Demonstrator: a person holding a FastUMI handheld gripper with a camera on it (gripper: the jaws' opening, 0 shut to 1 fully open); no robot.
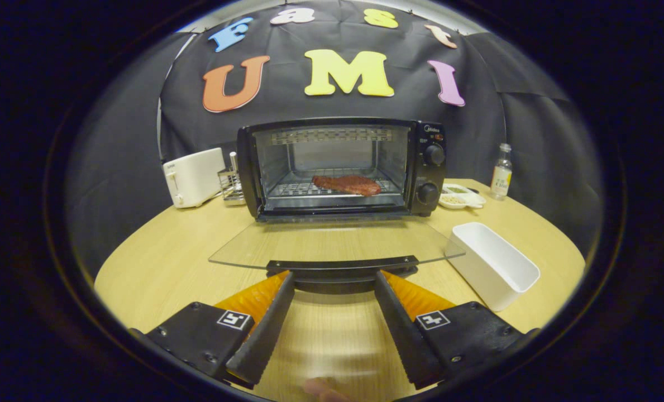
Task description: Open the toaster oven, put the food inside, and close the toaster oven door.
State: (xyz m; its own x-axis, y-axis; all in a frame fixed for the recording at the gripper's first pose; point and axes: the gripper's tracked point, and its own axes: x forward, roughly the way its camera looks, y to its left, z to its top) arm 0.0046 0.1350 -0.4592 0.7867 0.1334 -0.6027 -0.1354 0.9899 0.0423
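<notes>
The gripper hovers low over a wooden table, its two fingers spread wide and holding nothing, their tips just under the handle of the toaster oven's glass door. Whether the tips touch the handle cannot be told. The door lies fully open and flat, reaching out from the toaster oven toward the fingers. Inside the oven, a slab of reddish-brown meat rests on the wire rack, toward its right side. Two knobs sit on the oven's right panel.

A white rectangular tub stands on the table just right of the door, with nothing visible in it. Beyond it, beside the oven, a small white divided dish holds bits of food, and a small clear bottle stands near it. Left of the oven are a white toaster and a small metal rack. A fingertip shows below the fingers.
</notes>
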